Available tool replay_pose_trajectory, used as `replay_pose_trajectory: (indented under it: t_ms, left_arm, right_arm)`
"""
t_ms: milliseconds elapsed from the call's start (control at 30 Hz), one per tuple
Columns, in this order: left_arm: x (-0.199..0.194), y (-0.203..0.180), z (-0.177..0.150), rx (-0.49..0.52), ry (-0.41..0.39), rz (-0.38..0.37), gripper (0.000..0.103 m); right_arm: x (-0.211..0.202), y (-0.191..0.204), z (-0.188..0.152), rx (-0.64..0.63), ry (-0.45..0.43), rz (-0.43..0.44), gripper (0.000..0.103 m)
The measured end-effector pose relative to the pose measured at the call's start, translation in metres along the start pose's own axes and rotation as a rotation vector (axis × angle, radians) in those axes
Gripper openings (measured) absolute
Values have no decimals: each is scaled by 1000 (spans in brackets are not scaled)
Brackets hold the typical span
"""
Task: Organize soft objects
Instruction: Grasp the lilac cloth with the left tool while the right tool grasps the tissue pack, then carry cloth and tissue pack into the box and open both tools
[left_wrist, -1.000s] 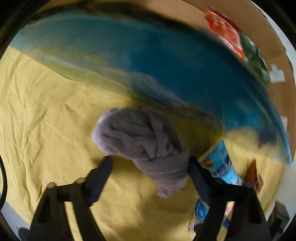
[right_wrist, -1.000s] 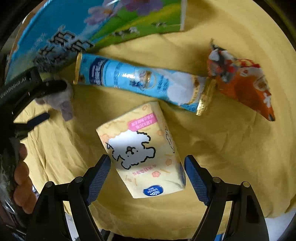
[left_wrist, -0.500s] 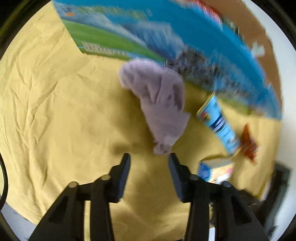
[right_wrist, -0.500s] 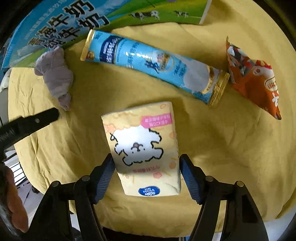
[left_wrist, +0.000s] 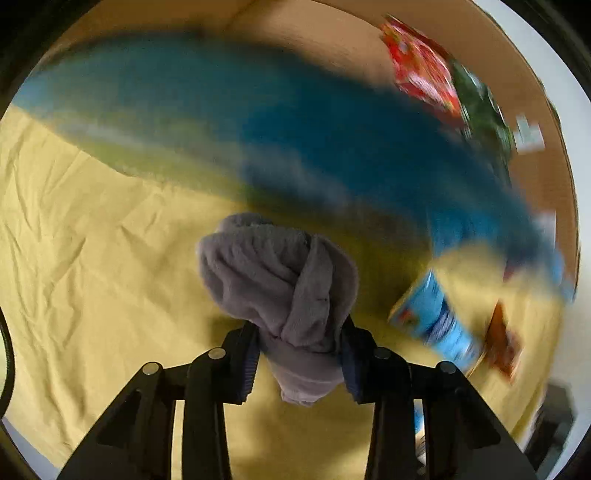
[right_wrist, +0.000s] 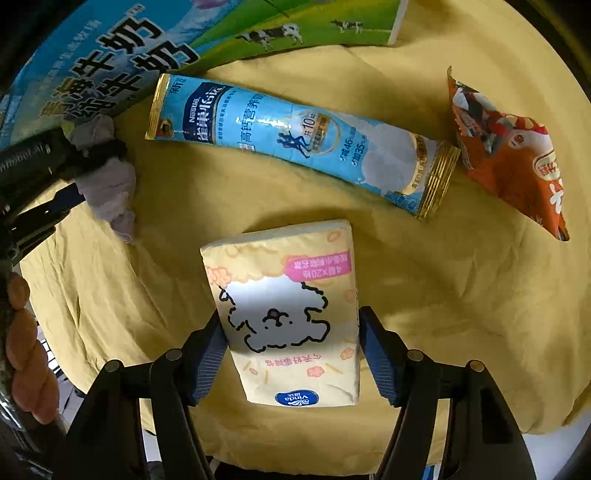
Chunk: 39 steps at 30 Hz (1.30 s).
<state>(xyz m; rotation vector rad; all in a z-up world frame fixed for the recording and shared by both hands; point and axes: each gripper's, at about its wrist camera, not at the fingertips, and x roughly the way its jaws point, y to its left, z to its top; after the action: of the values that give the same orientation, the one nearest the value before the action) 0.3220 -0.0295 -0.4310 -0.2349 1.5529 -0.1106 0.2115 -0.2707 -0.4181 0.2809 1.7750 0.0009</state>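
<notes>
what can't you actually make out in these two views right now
- Left wrist view: the blue box behind the grey cloth is motion-blurred; its print is unreadable.
- Left wrist view: red and green packets blurred, labels lost.
- Right wrist view: tissue pack sits between the right gripper fingers; contact unclear.
- Right wrist view: left gripper cut off by the edge.

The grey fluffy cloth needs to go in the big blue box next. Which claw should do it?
The left claw. It is shut on the grey cloth, right next to the blue box. The right claw grips the tissue pack, which sits farther from the box.
</notes>
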Motion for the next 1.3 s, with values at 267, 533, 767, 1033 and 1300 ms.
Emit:
replay_pose_trajectory:
  t_ms: [267, 533, 767, 1033, 1300]
  left_arm:
    - [9, -15, -99, 185, 119, 70, 37]
    - [30, -11, -101, 88, 85, 71, 38]
    - [15, -28, -121, 134, 71, 105, 34]
    - [-57, -54, -135, 166, -24, 49, 34]
    - [-152, -65, -96, 175, -130, -91, 34]
  right_arm:
    - [6, 10, -28, -57, 37, -16, 68]
    - [24, 23, -48, -47, 30, -30, 70]
    - [39, 31, -48, -51, 64, -72, 66]
    - [-10, 44, -57, -96, -6, -8, 65]
    - [-103, 61, -49, -146, -175, 59, 65]
